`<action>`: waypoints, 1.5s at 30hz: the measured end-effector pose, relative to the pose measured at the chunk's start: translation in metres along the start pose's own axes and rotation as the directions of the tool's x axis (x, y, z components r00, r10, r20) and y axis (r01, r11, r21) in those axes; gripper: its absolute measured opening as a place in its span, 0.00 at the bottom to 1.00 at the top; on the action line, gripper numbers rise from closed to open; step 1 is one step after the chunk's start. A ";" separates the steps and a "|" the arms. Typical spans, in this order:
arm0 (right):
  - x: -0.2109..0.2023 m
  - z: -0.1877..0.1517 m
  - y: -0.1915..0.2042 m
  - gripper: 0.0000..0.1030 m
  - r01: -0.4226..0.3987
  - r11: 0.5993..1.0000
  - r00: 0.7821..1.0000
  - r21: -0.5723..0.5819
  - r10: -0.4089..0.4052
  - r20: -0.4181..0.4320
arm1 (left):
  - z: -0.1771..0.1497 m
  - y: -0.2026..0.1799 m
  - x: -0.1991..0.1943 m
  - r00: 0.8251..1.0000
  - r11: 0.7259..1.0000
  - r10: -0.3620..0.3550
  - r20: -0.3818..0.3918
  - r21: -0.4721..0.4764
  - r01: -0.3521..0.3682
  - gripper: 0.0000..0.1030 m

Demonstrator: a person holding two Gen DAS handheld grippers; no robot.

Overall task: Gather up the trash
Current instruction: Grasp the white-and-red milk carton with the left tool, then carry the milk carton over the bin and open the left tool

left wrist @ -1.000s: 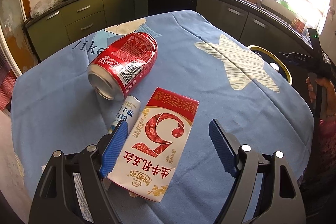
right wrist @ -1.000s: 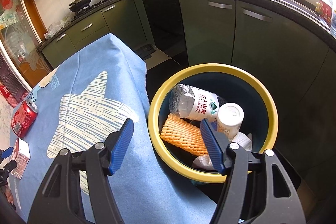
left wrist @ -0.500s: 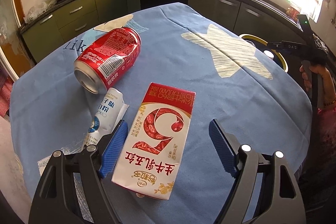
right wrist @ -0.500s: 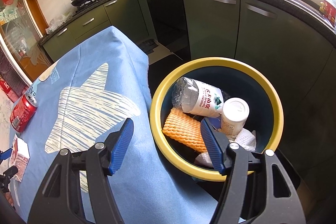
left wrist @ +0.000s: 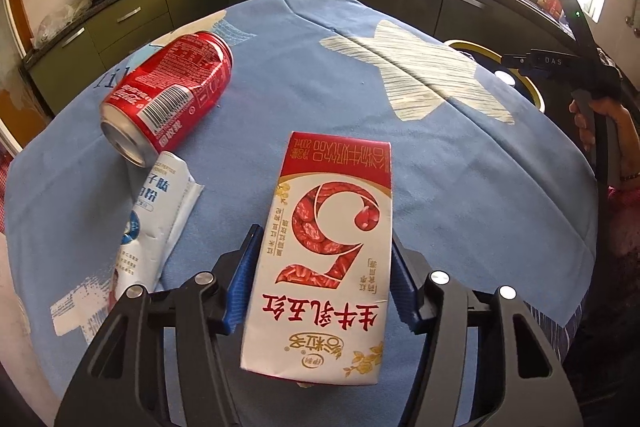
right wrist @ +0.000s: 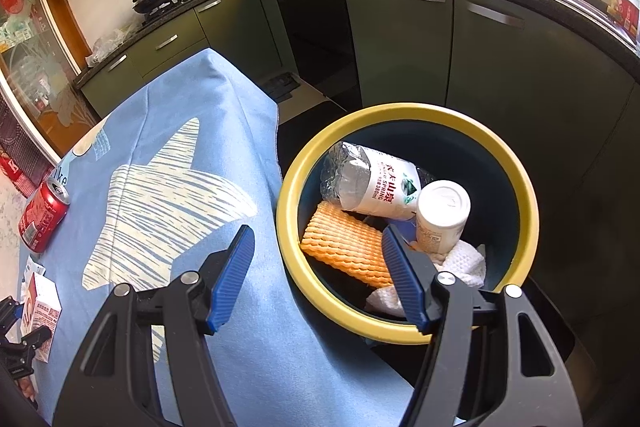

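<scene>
Left wrist, jaws clamping milk carton [left wrist: 320, 259]

The right tool [right wrist: 316, 267] hangs spread over the yellow-rimmed bin [right wrist: 520, 167] holding a water bottle [right wrist: 376, 183] beside the tabletop [right wrist: 168, 147].

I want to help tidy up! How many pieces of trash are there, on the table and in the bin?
On the table:
Cans: 1, red soda can
Cartons: 1, milk carton
Wrappers: 1, white wrapper

In the bin:
Bottles: 2, water bottle, white bottle
Sponges: 1, orange sponge
White tissues: 2

Total: 8
</scene>
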State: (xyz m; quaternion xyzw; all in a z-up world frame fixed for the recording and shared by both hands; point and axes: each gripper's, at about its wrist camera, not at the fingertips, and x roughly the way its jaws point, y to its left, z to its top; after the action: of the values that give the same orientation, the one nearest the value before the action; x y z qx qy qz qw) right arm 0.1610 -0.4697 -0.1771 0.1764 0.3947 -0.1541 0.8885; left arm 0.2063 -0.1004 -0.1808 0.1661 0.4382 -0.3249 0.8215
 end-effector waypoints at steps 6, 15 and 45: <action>-0.002 -0.001 -0.004 0.61 -0.006 1.000 1.000 0.007 0.005 0.004 | 0.005 -0.012 0.005 1.000 1.000 0.009 -0.002 0.009 -0.009 0.52; -0.007 -0.001 -0.013 0.61 -0.014 1.000 1.000 0.023 0.014 0.017 | 0.021 -0.030 0.001 0.999 1.000 -0.017 0.028 -0.003 0.017 0.52; -0.050 -0.016 -0.179 0.61 0.080 0.958 0.991 0.277 -0.105 0.080 | 0.241 -0.295 0.140 0.965 0.917 -0.253 -0.069 0.301 0.262 0.55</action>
State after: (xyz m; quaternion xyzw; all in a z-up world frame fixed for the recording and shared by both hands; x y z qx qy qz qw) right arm 0.0449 -0.6154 -0.1835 0.2712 0.3352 -0.2567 0.8650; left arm 0.2100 -0.5057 -0.1586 0.2377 0.4120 -0.4919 0.7292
